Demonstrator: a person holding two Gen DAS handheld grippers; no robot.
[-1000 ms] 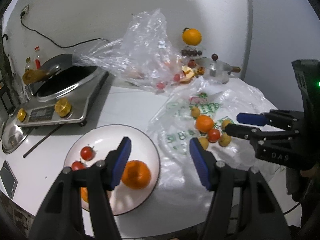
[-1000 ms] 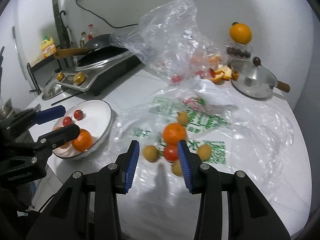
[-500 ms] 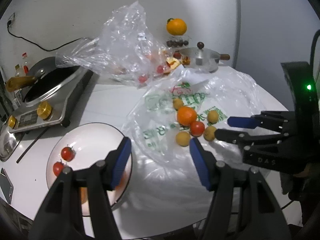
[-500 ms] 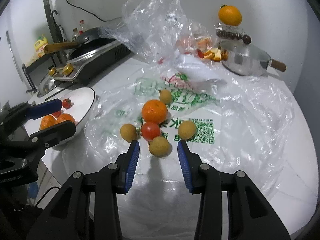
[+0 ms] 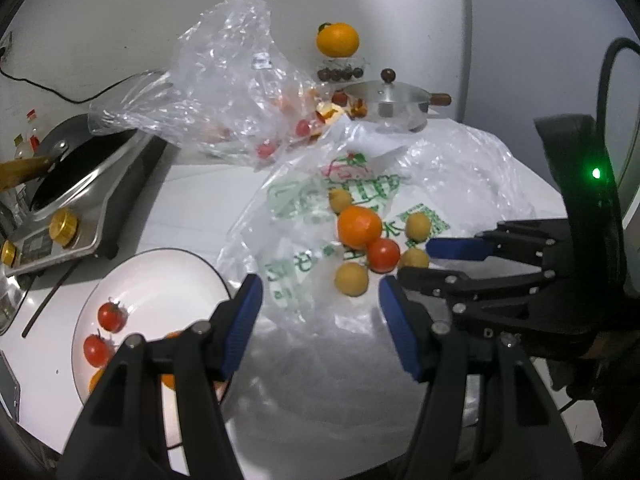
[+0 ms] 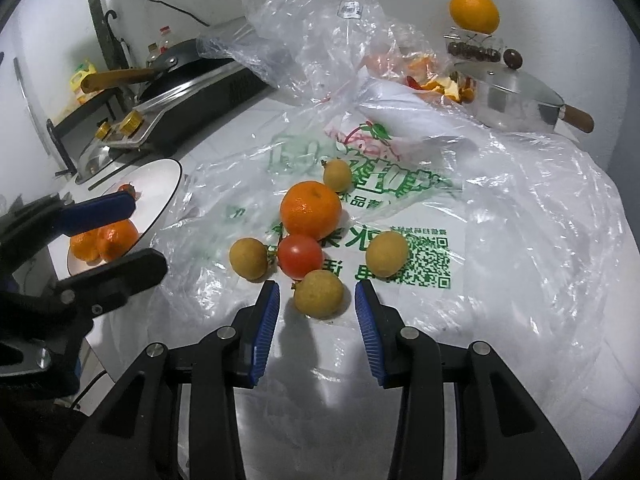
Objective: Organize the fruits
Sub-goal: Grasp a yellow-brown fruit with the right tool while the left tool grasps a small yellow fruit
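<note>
Currently the right gripper [image 6: 317, 304] sits low over the printed plastic bag [image 6: 400, 216], jaws apart and empty, lined up on the nearest small tan fruit [image 6: 319, 294], which lies just ahead of the blue pads, not yet fully between them. Touching or just beside it: a red tomato [image 6: 300, 256], with a tangerine [image 6: 310, 210] behind that and three more tan fruits spread around. The left gripper [image 5: 320, 312] hovers beside the same cluster, jaws wide apart, nothing in them; the white plate [image 5: 160, 276] lies under its left finger, with two tomatoes and some tangerines on it. Step in hand looks like the approach for a pick of the tan fruit off the bag. Next move probably needs a bit more forward and down so the pads straddle the fruit, then close gently; it's round and may roll on slick plastic or nudge the tomato. Where the tan fruits should go isn't clear; the plate holds only tomatoes and tangerines so far.
</note>
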